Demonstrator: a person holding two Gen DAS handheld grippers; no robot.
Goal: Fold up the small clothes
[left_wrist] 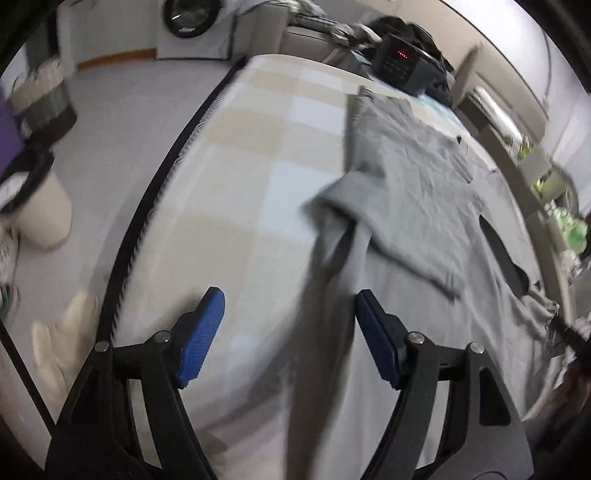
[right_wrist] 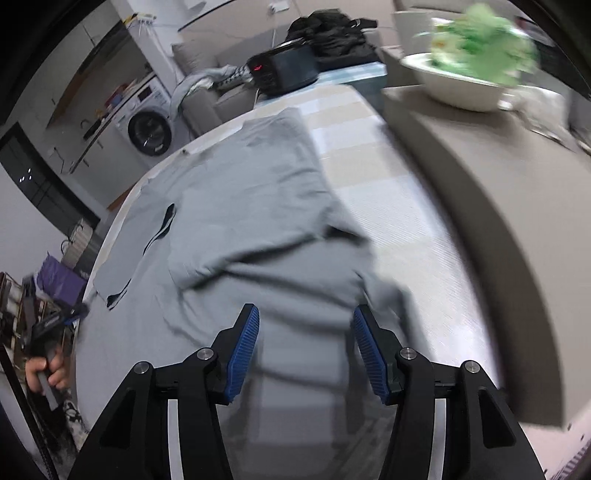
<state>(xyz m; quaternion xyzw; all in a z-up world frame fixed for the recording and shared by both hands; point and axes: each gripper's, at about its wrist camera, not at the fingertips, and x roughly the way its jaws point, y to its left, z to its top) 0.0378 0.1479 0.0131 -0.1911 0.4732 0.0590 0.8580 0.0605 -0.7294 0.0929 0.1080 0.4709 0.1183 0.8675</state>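
Observation:
A grey garment (left_wrist: 417,192) lies spread on the checked table cover (left_wrist: 240,155), with one part folded over itself. It also fills the middle of the right wrist view (right_wrist: 255,229). My left gripper (left_wrist: 290,336) is open and empty, just above the garment's near edge. My right gripper (right_wrist: 304,350) is open and empty, hovering over the garment's near part. The left gripper in a hand shows at the left edge of the right wrist view (right_wrist: 48,328).
A black device with red lights (right_wrist: 284,70) and dark clothes (right_wrist: 332,33) sit at the table's far end. A bowl with green contents (right_wrist: 469,62) stands on a grey ledge (right_wrist: 480,177) to the right. A washing machine (right_wrist: 151,129) stands far left.

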